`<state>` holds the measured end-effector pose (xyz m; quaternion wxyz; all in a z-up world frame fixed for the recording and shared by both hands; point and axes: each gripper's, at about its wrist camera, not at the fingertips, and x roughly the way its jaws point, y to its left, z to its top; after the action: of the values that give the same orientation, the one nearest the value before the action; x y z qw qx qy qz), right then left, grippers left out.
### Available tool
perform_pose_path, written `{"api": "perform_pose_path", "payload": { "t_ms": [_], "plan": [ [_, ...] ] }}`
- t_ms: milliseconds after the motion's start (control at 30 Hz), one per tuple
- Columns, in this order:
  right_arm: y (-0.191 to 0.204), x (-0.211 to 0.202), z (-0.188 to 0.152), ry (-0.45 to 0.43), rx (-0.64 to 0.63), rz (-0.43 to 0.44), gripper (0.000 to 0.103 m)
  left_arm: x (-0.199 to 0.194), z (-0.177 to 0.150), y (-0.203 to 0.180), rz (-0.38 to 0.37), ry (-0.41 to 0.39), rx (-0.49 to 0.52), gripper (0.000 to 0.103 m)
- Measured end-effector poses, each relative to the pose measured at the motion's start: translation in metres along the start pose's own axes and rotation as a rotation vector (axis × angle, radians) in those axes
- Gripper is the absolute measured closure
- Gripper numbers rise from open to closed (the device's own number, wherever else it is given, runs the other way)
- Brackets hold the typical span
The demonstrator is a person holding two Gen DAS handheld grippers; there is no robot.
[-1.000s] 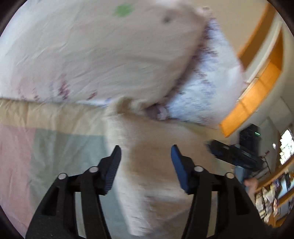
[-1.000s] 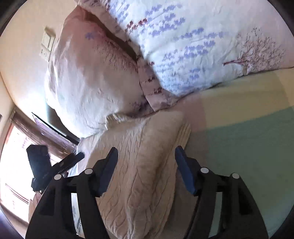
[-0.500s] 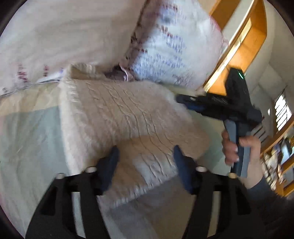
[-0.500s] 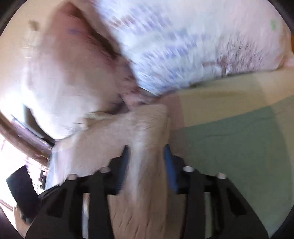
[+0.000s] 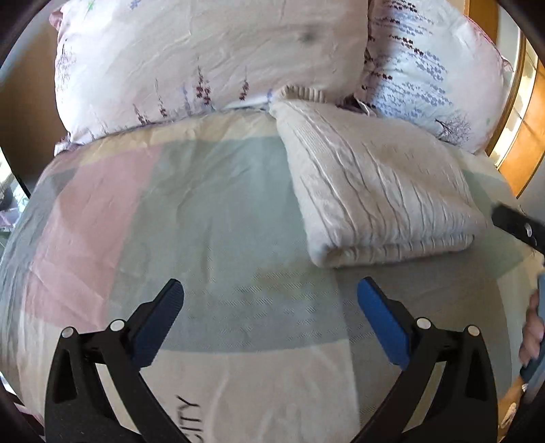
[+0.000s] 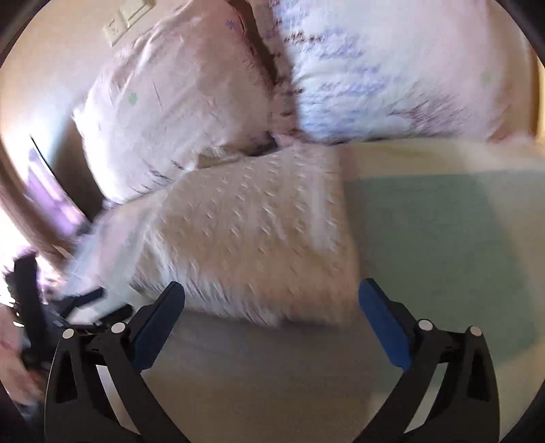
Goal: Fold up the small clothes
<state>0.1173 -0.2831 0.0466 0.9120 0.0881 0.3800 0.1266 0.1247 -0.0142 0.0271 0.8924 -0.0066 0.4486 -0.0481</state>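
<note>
The folded knit sweater [image 5: 381, 191] is judged soft and limp; its near folded edge should be gripped. Both grippers' jaws are spread, empty.

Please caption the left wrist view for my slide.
Open left claw above the bedspread, folded sweater lying ahead by the pillows.

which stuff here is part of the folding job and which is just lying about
Part of the job:
- sweater, cream knit, folded, on the bedspread
- left tongs, open, holding nothing
- right tongs, open, holding nothing

Just lying about:
- bedspread, pastel blocks
- pink pillow
- white pillow with a purple print
- wall switch
</note>
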Motion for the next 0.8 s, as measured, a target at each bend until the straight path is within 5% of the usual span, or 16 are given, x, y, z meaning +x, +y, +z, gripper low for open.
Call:
{"api": "perform_pose_path", "payload": {
  "t_ms": [100,233,367,800],
  "plan": [
    [0.013,0.014,-0.022,0.064,-0.054,-0.125,0.001,0.013,-0.002,-0.010,0.013,0.057,0.022,0.002],
    [0.020,0.032,-0.038,0.109,-0.091,-0.163,0.001,0.015,-0.007,-0.017,0.080,0.033,0.072,0.002],
    [0.034,0.054,-0.035,0.151,-0.118,-0.221,0.001,0.021,-0.005,-0.012,0.043,0.026,0.031,0.002],
    [0.038,0.055,-0.036,0.148,-0.111,-0.225,0.001,0.019,-0.006,-0.010,0.041,0.029,0.031,0.002]
  ]
}}
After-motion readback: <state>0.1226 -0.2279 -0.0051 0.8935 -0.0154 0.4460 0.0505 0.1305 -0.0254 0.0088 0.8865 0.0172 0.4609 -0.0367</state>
